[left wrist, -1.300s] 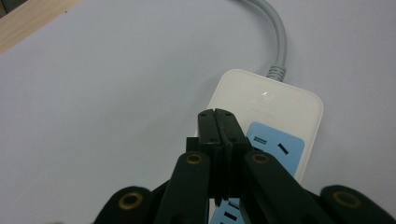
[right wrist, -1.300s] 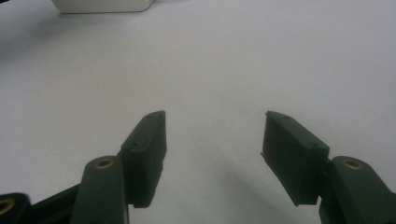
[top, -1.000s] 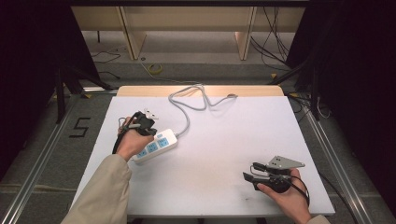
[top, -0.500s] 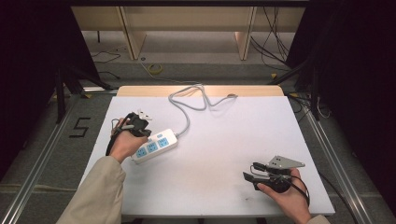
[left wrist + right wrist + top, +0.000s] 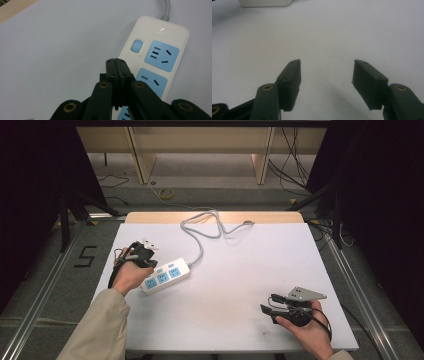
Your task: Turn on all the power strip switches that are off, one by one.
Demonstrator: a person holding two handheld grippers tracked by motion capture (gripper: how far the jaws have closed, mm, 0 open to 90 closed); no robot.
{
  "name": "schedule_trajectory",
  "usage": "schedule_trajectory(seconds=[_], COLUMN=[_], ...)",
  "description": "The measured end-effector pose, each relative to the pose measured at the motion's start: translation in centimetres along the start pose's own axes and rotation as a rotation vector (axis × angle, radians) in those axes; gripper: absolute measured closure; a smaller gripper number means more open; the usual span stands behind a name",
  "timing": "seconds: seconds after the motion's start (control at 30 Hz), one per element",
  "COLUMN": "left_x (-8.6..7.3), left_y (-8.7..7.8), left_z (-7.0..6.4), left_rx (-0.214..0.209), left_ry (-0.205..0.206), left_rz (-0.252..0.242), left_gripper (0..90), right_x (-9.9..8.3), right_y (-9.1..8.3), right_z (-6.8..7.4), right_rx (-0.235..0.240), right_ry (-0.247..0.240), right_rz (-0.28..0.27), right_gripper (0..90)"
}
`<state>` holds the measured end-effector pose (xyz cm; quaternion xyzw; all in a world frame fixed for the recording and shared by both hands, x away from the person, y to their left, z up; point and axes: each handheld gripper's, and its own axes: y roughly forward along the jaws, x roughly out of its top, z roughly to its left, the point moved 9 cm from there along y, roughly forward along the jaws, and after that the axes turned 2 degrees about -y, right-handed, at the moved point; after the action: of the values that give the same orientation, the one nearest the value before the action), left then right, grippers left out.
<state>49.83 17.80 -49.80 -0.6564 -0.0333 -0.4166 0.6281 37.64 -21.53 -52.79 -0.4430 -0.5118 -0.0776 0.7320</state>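
Two black two-jaw grippers over a matte white tabletop (image 5: 235, 270), with a glossy white plastic power strip (image 5: 165, 277) near its left edge.

Left gripper (image 5: 116, 65): jaws clenched flat against each other with nothing between them, tips poised above the strip beside its rounded blue switch (image 5: 137, 46); whether they touch the casing cannot be told. The strip is a rounded rectangle bearing square blue socket panels (image 5: 162, 55); its grey ribbed cable (image 5: 200, 231) loops toward the table's pale wooden far edge (image 5: 215, 216). Right gripper (image 5: 325, 75): blocky, flat-faced jaws released and spread wide above bare tabletop near the front right corner, well apart from the strip.
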Motion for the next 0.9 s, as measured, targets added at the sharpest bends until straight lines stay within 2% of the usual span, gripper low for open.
schedule_trajectory(seconds=[0.9], left_x=[-1.4], left_y=[-0.2], left_z=[0.9], left_rx=[0.008], left_ry=[0.001], left_rz=[0.039], left_gripper=[89.9], right_x=[0.0], right_y=[-0.1], right_z=[0.0], right_rx=[-0.003], right_ry=[-0.001], right_rz=[-0.002], right_gripper=[40.6])
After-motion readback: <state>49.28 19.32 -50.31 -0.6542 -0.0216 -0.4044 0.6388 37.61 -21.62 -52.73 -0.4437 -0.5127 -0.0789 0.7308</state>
